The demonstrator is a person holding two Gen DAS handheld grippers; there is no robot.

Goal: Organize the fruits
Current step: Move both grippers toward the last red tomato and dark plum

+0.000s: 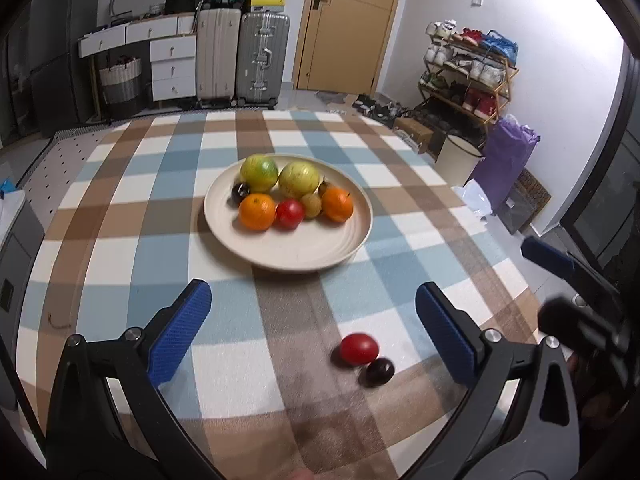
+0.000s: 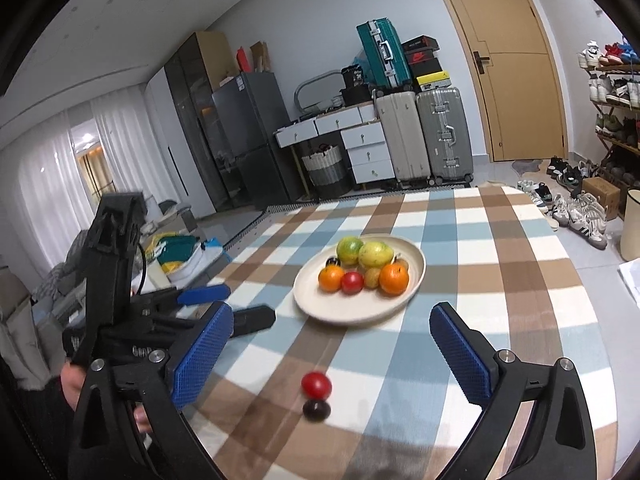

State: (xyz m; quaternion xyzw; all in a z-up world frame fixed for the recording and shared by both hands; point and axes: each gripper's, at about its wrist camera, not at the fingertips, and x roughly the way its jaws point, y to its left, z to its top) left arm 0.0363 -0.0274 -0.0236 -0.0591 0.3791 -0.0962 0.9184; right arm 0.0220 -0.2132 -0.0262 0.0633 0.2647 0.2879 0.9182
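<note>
Both the left gripper and right gripper are being held wide open, nothing gripped. A red tomato and dark plum are lying touching, on the near side of the plate, apart from it.

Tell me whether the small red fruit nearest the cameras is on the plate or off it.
Off. The small red fruit lies on the checked tablecloth, touching a dark fruit, short of the plate.

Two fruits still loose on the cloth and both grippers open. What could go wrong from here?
1. The tomato and dark plum touch; closing on one may roll the other away.
2. The left gripper and right gripper aim at the same pair and may collide.
3. The fruit on the plate sits clustered; a dropped round fruit could knock it or roll.
</note>
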